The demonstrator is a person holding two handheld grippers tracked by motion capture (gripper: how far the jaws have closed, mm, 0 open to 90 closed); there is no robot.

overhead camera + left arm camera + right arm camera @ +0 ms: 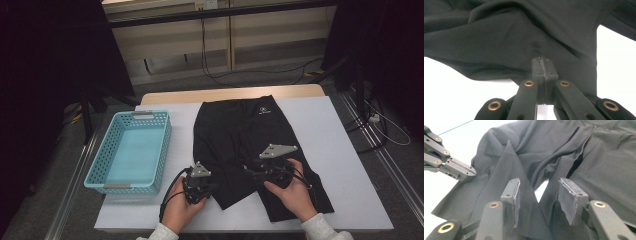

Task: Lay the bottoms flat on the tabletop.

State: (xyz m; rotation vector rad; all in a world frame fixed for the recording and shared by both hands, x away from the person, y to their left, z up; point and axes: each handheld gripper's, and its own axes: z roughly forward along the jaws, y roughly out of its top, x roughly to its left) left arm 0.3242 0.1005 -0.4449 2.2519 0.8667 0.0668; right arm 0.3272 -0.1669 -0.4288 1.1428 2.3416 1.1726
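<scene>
Pinching the near leg of the black shorts [240,135] with your left gripper [541,65], jaws clenched on the fabric edge, anchors it on the white table [345,150]. Right gripper [539,192] sits released, a raised fold between its pads, likely ready to regrip.

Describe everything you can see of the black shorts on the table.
The black shorts lie flat on the white table cover, waistband away from the person, with a small white logo near it. The fabric looks smooth, thin and matte, creased around the crotch. The left tongs are shut on the edge of one leg, puckering the cloth. The right tongs stand open over a raised fold of the shorts.
</scene>
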